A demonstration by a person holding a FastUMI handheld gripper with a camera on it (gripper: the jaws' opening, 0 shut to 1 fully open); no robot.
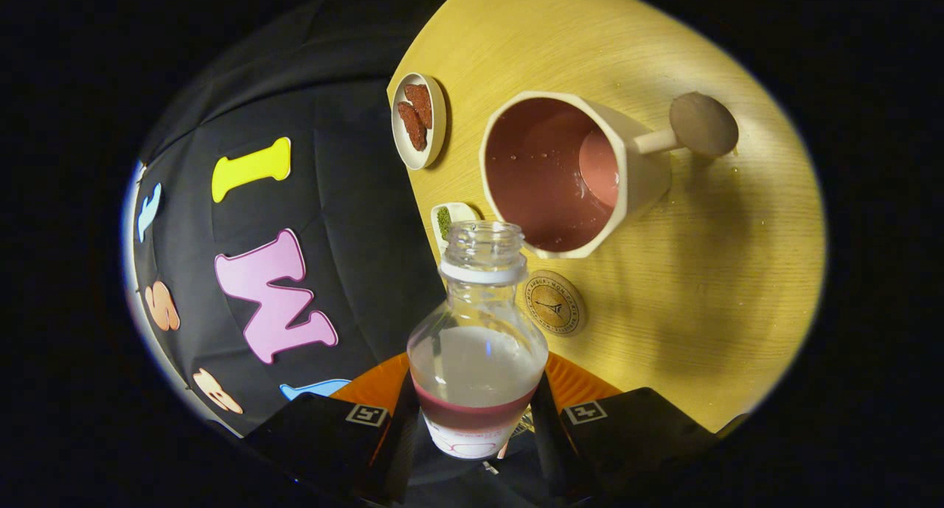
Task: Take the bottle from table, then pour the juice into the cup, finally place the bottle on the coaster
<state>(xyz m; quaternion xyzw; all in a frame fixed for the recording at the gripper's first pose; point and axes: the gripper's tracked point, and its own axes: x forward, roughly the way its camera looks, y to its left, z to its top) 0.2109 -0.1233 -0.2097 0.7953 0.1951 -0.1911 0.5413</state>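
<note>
My gripper (476, 419) is shut on a clear uncapped bottle (478, 346), one finger on each side of its lower body. A band of dark red juice sits low in the bottle. The view is rolled, so the wooden table (700, 287) appears tilted. The bottle's open mouth (483, 237) sits close to the rim of a cream faceted cup (571, 172) beyond the fingers; the cup's inside shows reddish juice. A round cork coaster (554, 303) with a dark print lies on the table just beside the bottle's shoulder, nearer than the cup.
A small white dish (419, 121) with red-brown pieces lies at the table's edge beyond the cup. A little white dish (451, 220) with something green sits behind the bottle's neck. A round brown disc (703, 124) ends the cup's stick-like handle. The booth's black cloth wall (346, 220) hangs past the table's edge.
</note>
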